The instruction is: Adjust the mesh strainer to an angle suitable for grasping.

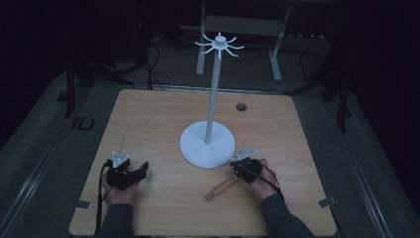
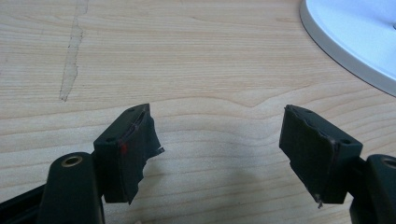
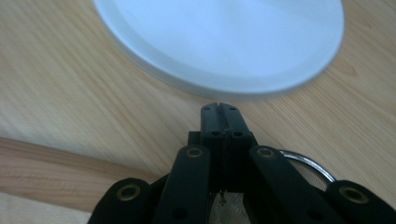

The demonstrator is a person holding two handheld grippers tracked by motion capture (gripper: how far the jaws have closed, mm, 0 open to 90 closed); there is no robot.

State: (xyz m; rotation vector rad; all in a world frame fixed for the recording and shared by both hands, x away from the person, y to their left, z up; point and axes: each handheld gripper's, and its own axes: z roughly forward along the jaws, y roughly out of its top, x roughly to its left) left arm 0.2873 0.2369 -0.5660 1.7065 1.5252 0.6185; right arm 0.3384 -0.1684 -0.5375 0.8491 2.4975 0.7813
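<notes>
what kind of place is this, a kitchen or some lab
Most likely a lab or recording room, not a kitchen: a lone wooden table in a dark room, cables on the floor behind it, and a metal frame at the back.

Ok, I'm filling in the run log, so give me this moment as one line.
left gripper: open, nothing between jaws | right gripper: shut, over strainer rim | stand: upright, hooks bare
</notes>
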